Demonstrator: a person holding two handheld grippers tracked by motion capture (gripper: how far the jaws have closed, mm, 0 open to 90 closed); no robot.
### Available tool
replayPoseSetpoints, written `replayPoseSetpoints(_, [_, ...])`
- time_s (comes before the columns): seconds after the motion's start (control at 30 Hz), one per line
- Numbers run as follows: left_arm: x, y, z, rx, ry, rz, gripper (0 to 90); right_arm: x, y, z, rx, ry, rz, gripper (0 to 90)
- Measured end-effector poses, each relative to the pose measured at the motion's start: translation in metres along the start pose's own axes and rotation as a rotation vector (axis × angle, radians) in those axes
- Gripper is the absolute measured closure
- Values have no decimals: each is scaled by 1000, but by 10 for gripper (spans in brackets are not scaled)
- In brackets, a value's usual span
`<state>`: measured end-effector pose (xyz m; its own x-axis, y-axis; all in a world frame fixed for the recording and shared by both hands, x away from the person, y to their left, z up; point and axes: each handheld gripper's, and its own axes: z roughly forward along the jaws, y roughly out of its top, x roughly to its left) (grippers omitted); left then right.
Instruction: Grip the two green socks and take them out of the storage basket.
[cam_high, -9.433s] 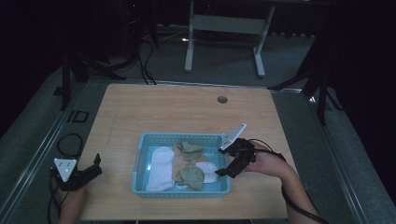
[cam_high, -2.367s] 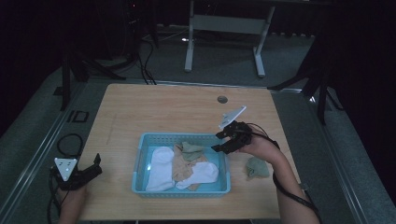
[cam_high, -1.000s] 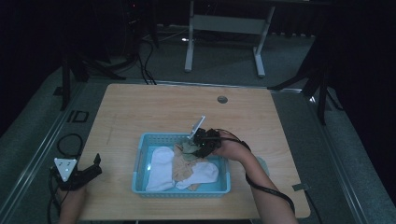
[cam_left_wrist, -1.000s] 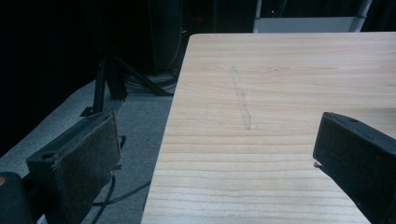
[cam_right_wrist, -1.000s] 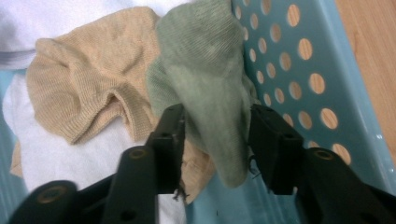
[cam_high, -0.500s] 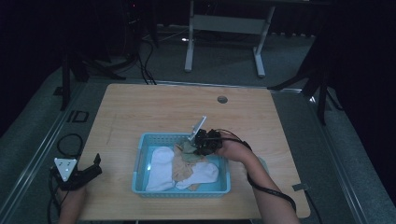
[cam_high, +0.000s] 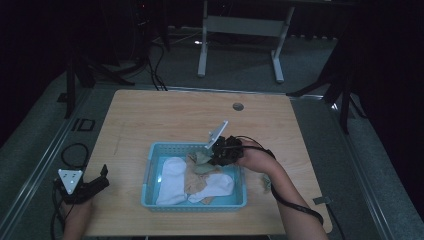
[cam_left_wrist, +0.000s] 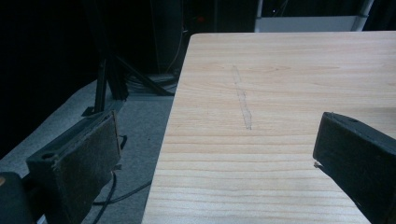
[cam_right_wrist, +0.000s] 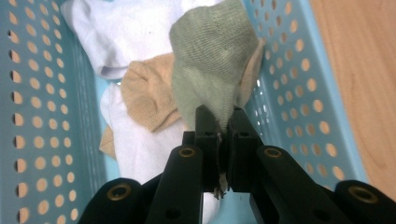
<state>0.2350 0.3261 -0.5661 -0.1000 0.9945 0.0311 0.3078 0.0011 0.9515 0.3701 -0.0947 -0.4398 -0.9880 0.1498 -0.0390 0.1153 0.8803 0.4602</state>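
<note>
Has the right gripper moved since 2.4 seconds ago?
Yes. The right gripper went from the bare table right of the blue basket leftward over it.

**Your left gripper sat open at the table's edge**

Your left gripper (cam_left_wrist: 219, 154) held its two black jaws wide apart, with nothing between them. One jaw rose at the lower left, its worn flat pad turned inward; the other came in from the lower right, above the wood. Between them lay the table (cam_left_wrist: 289, 93) — pale wood with straight grain — and a faint grey streak (cam_left_wrist: 243, 102) ran along its surface, away from you. The table's edge (cam_left_wrist: 170, 130) ran up through the middle of the view. Beyond it lay grey floor (cam_left_wrist: 135, 126), with a dark metal stand (cam_left_wrist: 109, 77) on it and a black cable (cam_left_wrist: 119, 196) trailing near the left jaw. The far background was dark.
</note>
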Motion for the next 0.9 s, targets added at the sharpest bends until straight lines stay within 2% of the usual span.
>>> replayPoseSetpoints(0.2, [0, 0, 0, 2, 0, 2, 4, 0, -2, -17, -10, -3, 0, 850])
replayPoseSetpoints(0.6, [0, 0, 0, 0, 4, 0, 4, 1, -15, -57, -77, -41, -2, 850])
replayPoseSetpoints(0.77, [0, 0, 0, 0, 4, 0, 4, 1, -21, -73, -106, -60, 11, 850])
replayPoseSetpoints(0.9, [0, 0, 0, 0, 4, 2, 4, -4, -36, -90, -125, -88, 46, 850])
